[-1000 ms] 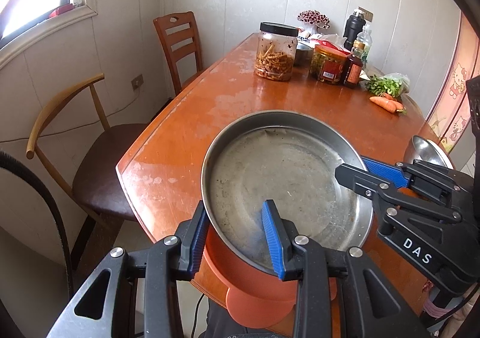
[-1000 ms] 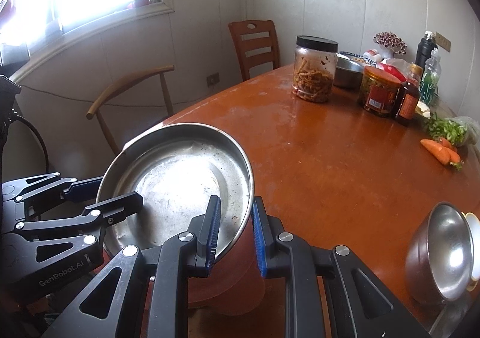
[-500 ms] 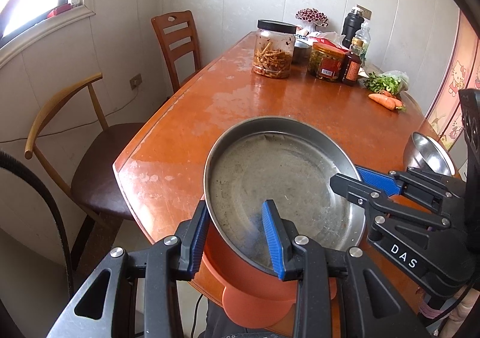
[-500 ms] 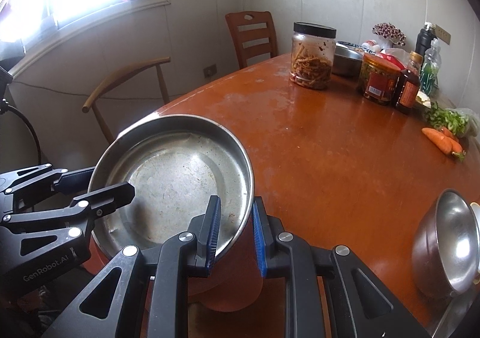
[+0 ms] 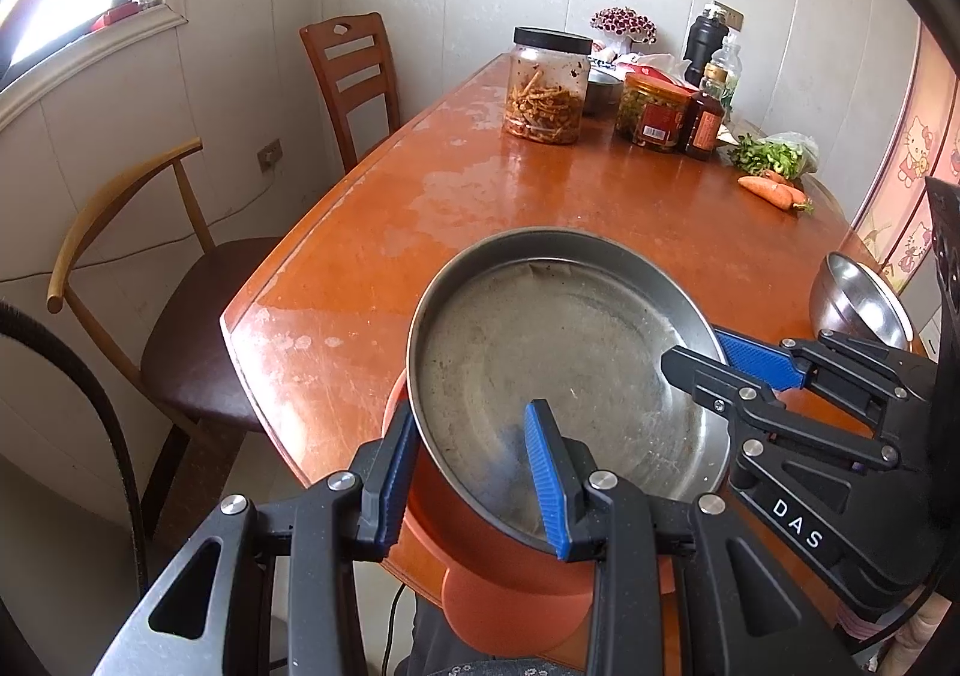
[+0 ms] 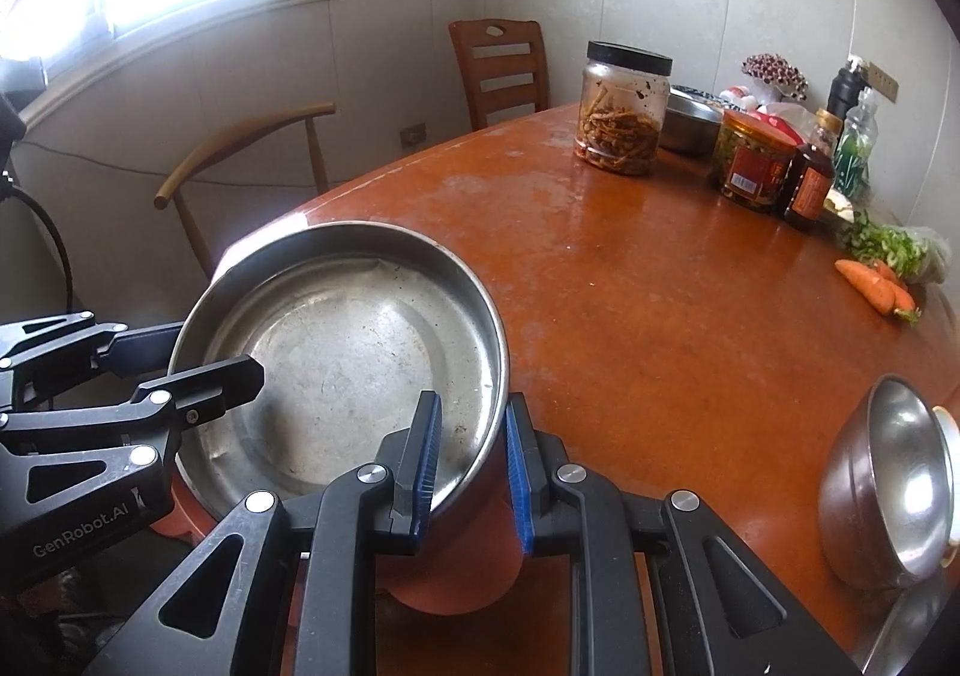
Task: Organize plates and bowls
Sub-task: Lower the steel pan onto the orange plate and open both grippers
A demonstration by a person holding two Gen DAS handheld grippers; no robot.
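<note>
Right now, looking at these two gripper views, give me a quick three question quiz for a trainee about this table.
1. True or false: both the left gripper and the right gripper grip the steel plate.
2. What is directly under the steel plate? A) orange bowl B) glass jar C) carrots
3. What lies nearest the leafy greens at the far end of the table?

Key: 1 true. 2 A, the orange bowl. 3 the carrots.
</note>
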